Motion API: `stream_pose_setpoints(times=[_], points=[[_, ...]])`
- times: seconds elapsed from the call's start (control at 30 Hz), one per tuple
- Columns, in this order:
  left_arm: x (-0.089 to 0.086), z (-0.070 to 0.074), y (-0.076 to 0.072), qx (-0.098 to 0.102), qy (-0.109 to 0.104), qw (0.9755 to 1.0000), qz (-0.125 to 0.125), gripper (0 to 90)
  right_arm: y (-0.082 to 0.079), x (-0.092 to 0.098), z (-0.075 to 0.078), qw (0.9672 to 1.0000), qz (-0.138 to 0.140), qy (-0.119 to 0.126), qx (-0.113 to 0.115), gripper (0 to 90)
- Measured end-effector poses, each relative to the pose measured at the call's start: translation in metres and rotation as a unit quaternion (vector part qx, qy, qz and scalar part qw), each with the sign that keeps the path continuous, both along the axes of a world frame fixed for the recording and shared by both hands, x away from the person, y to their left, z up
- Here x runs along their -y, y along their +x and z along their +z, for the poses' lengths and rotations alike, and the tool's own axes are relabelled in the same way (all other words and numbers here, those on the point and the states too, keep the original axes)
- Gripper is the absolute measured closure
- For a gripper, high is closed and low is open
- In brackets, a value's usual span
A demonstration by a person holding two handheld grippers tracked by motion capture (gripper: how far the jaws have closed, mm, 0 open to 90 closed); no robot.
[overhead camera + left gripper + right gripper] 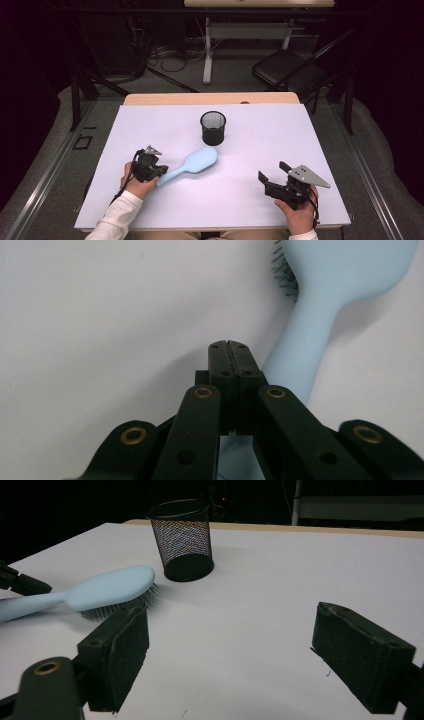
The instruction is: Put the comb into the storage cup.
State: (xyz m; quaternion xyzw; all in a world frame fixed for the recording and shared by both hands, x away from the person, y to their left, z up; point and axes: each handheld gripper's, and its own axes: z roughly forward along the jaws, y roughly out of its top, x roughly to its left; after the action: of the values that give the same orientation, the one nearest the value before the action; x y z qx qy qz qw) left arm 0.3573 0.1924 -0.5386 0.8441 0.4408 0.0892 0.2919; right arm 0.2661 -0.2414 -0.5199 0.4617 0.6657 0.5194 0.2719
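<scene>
Pale blue, the hairbrush point(192, 164) lies bristles-down at centre frame in the high view, just below the mesh cup point(213, 128), its handle under the clenched left gripper point(159, 173), while the right gripper point(271, 173) waits agape lower right, so the brush probably remains to be lifted into the cup.

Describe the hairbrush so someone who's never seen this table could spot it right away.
Start at the white table top and find the black mesh cup standing near its far middle. Just in front of that cup, towards the person's left hand, lies the hairbrush, bristles down, its handle running to the left gripper. It is the pale blue thing with an oval head; everything else nearby is black.
</scene>
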Motion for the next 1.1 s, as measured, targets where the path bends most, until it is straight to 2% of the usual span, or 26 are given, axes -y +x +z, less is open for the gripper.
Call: stream_pose_setpoints(times=[0.1,0.5,0.63,1.1], points=[[0.002,0.0,-0.006,0.005,0.002,1.0,0.001,90.0,0.0,0.0,0.0,1.0,0.0,0.0,0.001,14.6],[0.007,-0.001,-0.025,0.006,-0.003,0.9999,-0.015,90.0,-0.001,0.002,0.001,1.0,-0.001,0.002,0.0,14.6],[0.008,-0.002,-0.027,0.005,0.0,0.9998,-0.02,90.0,-0.001,0.002,0.001,1.0,-0.003,0.003,0.001,14.6],[0.005,-0.003,-0.025,0.015,0.0,0.9999,-0.009,88.1,-0.001,0.002,0.002,1.0,-0.001,0.001,0.002,14.6]])
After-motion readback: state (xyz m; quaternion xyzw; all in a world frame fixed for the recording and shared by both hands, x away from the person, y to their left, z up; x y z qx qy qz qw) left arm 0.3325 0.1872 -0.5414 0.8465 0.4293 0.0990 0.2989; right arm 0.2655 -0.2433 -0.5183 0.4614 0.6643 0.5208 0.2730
